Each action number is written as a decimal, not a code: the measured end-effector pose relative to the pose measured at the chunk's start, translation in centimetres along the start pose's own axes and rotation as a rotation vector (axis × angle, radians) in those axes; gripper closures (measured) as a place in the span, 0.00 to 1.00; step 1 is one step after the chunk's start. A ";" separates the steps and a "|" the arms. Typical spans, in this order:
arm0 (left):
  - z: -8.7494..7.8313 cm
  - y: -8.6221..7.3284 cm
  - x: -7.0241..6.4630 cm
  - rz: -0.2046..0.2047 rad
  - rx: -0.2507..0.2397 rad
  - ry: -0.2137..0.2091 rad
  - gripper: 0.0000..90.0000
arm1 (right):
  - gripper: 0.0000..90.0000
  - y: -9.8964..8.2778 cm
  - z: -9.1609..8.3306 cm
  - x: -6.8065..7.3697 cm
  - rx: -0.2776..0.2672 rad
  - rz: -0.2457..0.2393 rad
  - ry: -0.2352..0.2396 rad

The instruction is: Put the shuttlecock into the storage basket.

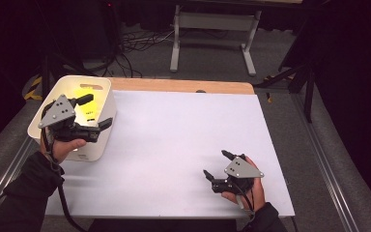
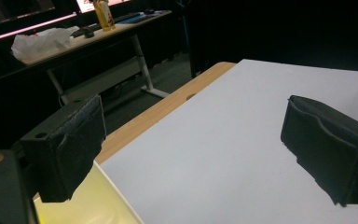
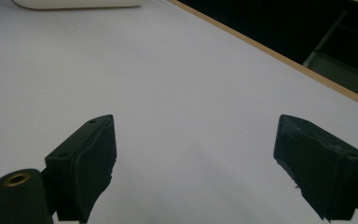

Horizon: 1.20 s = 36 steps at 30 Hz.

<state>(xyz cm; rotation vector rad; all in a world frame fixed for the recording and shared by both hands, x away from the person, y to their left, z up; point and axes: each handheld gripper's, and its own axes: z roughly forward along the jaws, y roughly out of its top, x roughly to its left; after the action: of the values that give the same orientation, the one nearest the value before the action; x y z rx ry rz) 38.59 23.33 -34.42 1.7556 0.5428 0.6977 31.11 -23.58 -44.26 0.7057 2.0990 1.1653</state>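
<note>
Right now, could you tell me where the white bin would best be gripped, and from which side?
Probably the bin's top rim on the wall facing the white tabletop, taken from above. It stands upright and open, and its thin wall should fit between open jaws. The left claw already hangs open over it.

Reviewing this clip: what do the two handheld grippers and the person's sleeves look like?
Both the left gripper and the right gripper are black, each topped by a grey three-cornered plate with small dark holes. Their jaws are blocky, with black textured pads; a brass-coloured ring sits near the base of one jaw in each gripper view. A black cable trails from the left one. The person wears dark long sleeves.
</note>
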 end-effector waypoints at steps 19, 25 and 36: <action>0.3 -0.4 -2.0 0.008 -0.037 -0.022 0.09 | 0.16 0.0 -0.1 -0.1 -0.005 0.002 -0.004; 0.3 -0.6 -2.6 0.013 -0.043 -0.030 0.09 | 0.16 0.1 -0.2 -0.1 -0.009 0.000 -0.006; 0.6 -1.1 -3.6 0.030 -0.039 -0.047 0.09 | 0.16 0.3 -0.4 0.0 -0.017 -0.008 -0.007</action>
<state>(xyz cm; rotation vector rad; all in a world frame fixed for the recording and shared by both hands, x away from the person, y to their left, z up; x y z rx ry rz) 36.35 20.81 -36.27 1.7423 0.4685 0.6815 30.87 -23.65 -43.88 0.6926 2.0822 1.1732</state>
